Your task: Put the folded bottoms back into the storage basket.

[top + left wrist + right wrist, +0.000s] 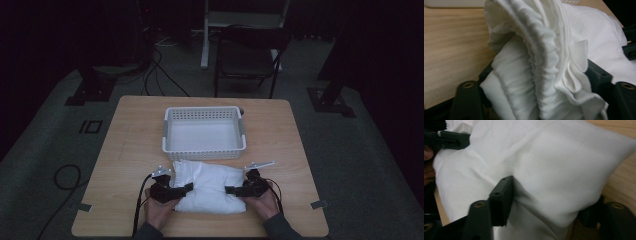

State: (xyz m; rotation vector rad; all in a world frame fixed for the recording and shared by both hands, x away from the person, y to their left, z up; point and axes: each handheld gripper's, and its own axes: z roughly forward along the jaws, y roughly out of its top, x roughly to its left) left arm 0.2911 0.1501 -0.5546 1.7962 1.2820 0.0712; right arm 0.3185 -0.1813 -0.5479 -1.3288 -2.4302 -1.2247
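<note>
Low in the high view, two hands come up from the bottom edge. The left gripper point(186, 188) is clamped on the bunched, gathered end of the white pillow point(210, 186); the right gripper point(231, 190) pinches its opposite end, fabric dented between the jaws. The pillow lies across the wooden table point(130, 145), lower centre. Beyond it, mid-frame, sits a white basket point(204, 148).

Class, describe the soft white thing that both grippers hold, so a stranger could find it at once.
On the wooden table, just nearer the person than the white basket, lies a white pillow. It is soft, plump cloth, pinched at each end by the left gripper and right gripper; the basket is rigid and perforated.
</note>
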